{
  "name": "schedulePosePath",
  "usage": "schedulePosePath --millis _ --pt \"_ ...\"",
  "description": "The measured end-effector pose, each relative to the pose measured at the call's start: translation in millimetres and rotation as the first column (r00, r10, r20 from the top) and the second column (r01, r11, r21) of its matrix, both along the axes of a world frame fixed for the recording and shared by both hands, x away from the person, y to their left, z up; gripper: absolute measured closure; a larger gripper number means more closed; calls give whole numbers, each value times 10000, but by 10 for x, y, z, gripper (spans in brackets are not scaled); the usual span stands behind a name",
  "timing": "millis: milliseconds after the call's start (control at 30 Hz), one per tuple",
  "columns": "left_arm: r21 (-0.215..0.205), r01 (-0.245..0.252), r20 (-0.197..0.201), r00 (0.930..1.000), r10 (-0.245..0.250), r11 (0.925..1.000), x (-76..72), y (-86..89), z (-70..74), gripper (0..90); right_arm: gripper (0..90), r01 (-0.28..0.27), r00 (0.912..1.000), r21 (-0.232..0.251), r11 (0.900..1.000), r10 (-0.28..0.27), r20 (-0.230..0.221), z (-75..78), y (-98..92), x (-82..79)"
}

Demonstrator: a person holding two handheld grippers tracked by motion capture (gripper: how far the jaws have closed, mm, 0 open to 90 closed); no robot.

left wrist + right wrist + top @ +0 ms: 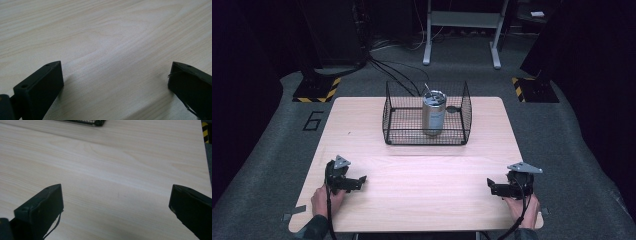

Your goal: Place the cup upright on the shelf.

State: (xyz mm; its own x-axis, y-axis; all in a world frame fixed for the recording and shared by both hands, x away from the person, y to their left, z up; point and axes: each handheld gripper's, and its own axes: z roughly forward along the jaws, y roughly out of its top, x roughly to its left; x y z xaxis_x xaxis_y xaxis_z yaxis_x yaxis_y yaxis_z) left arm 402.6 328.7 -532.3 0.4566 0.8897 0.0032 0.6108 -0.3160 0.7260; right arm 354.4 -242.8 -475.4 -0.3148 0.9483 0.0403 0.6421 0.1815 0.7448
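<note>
Pale wood grain covered the worktop [417, 175], which carried a black wire basket [427, 137] near its far edge. Inside the basket stood a metal tumbler [433, 114], upright, with a straw or thin rod leaning out of its lid; the print on its side was too small to read. A dark round shape lay behind it on the basket floor, hard to make out through the mesh.

The left gripper [358, 182] rested on the near left part of the worktop, held by the left hand [323, 200], and the right gripper [492, 187] sat near the right edge in the right hand [523, 204]. Both were well apart from the basket and pointed inward toward each other.

In the left gripper view, the left gripper's fingers [40, 85] were spread wide with bare wood between them, their bases cut off by the frame. In the right gripper view, the right gripper's fingers [41, 205] were likewise spread wide, holding nothing; a corner of the basket showed at the top edge.

The room beyond the worktop was dark, its details mostly lost.
</note>
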Motion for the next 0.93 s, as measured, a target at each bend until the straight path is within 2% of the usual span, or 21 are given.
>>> schedulePosePath --millis 167,300,500,533,633,733,800,933 --pt "2 4 0 10000 -4 10000 0 0 0 0 0 220 9996 134 9997 -218 -190 -201 -91 -49" --pt "38 62 -4 10000 -62 10000 2 4 2 0 0 439 9985 156 9989 -434 -340 -312 -147 -83" --pt "-1 4 -5 10000 -4 10000 0 0 0 0 0 549 9981 201 9983 -543 -290 -437 -191 -100" --pt "0 4 -6 10000 -4 10000 0 0 0 0 0 579 9975 171 9982 -571 -423 -481 -192 -94" --pt "7 4 23 10000 -4 10000 2 0 -1 0 0 566 9975 -60 9984 -568 -430 -515 -183 -85" --pt "10 9 18 10000 -9 10000 2 1 0 0 0 478 9979 -75 9988 -481 -442 -530 -193 -66" --pt "-4 -2 19 10000 2 10000 1 -1 -2 0 0 457 9985 -422 9981 -469 -266 -549 -182 -68" --pt "-8 -5 -7 10000 5 10000 -1 -1 0 0 0 500 9983 -425 9978 -511 -265 -551 -169 -69"
